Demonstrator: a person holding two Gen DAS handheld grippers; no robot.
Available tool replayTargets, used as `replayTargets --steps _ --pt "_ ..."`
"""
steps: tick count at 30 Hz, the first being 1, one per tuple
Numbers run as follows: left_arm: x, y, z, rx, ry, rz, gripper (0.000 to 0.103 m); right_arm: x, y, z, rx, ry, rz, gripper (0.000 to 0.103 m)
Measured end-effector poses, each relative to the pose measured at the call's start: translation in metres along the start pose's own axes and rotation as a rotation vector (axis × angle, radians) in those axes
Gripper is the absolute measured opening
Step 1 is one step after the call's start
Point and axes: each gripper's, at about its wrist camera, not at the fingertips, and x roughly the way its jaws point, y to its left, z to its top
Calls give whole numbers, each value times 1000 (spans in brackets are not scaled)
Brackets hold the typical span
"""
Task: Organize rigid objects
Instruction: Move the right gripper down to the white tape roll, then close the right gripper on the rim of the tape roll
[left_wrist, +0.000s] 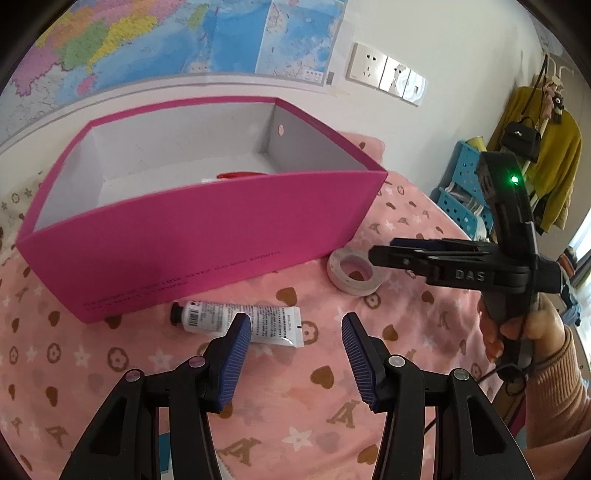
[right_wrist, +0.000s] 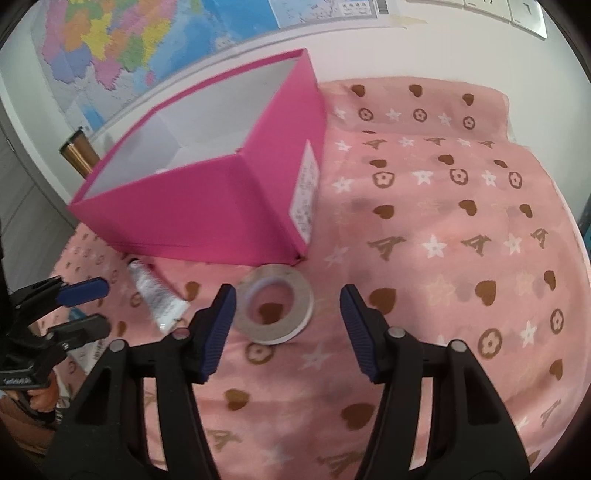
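An open pink box (left_wrist: 207, 236) stands on the pink patterned cloth (left_wrist: 314, 387); something red (left_wrist: 240, 174) lies inside it. A white tube with a black cap (left_wrist: 236, 320) lies in front of the box, just beyond my open, empty left gripper (left_wrist: 295, 356). A white tape roll (right_wrist: 275, 303) lies by the box's corner (right_wrist: 301, 254), just ahead of my open, empty right gripper (right_wrist: 286, 332). The roll (left_wrist: 352, 271) and right gripper (left_wrist: 380, 251) also show in the left wrist view. The tube (right_wrist: 157, 295) and left gripper (right_wrist: 103, 306) show in the right wrist view.
A map (left_wrist: 147, 40) and wall sockets (left_wrist: 386, 72) are on the wall behind the box. Blue crates (left_wrist: 463, 184) and hanging clothes (left_wrist: 543, 147) stand at the right. A copper cylinder (right_wrist: 77, 153) stands left of the box.
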Motion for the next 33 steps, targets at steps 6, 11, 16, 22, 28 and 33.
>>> replayTargets --steps 6,11,16,22,28,33 --pt "5 -5 0 9 11 -14 52 13 4 -1 -44 34 -22 46" --pt "9 -8 1 16 20 -21 52 23 7 -2 -71 55 -36 35" --pt "11 -10 -1 22 29 -26 52 27 6 -4 -90 57 -52 26" --pt "12 -15 0 32 32 -32 52 25 5 -5 -96 41 -57 21" --pt "13 -18 2 41 36 -41 52 15 8 -5 -91 16 -33 18" --pt "16 -21 3 42 43 -57 52 6 8 -9 -73 -15 -2 16"
